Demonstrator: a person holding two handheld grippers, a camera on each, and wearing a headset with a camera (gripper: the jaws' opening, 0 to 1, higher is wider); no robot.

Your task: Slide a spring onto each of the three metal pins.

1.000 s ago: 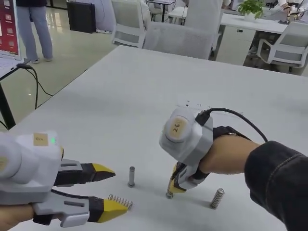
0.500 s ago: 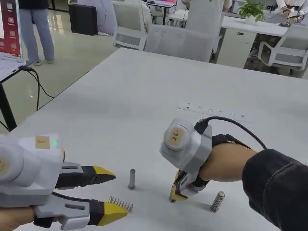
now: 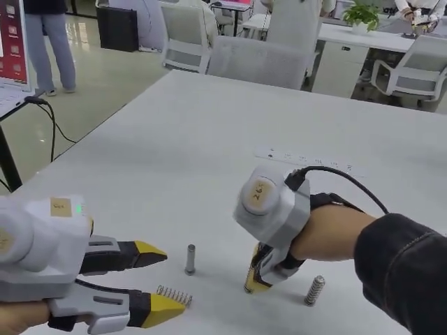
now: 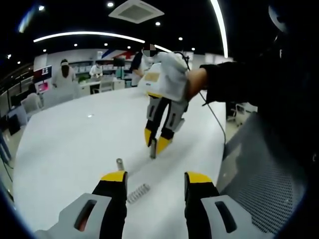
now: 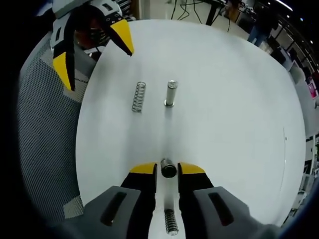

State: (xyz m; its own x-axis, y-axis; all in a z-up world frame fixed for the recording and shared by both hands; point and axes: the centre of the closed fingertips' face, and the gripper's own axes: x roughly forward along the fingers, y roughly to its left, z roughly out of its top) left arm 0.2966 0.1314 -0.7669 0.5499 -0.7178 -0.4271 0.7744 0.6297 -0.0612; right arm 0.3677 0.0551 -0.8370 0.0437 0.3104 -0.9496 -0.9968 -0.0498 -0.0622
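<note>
My right gripper (image 3: 254,280) points down at the white table (image 3: 209,153) and is shut on a short upright metal pin (image 5: 168,168), its yellow tips on either side of it. From the left gripper view, the right gripper (image 4: 157,143) holds that pin (image 4: 153,149) on the tabletop. A second pin (image 3: 190,258) stands free to its left. One spring (image 3: 174,294) lies flat near my left gripper (image 3: 159,279), which is open and holds nothing. Another spring (image 3: 315,289) lies to the right of the right gripper.
A black cable (image 3: 342,174) runs from the right gripper across the table. Office chairs (image 3: 258,59) stand at the far edge, and a person (image 3: 49,42) stands on the floor at the far left. The table's left edge (image 3: 77,143) is close to the left gripper.
The right gripper has settled slightly lower around the pin, whose base is now covered by the yellow tips. The left gripper, free pin and both springs have stayed put.
</note>
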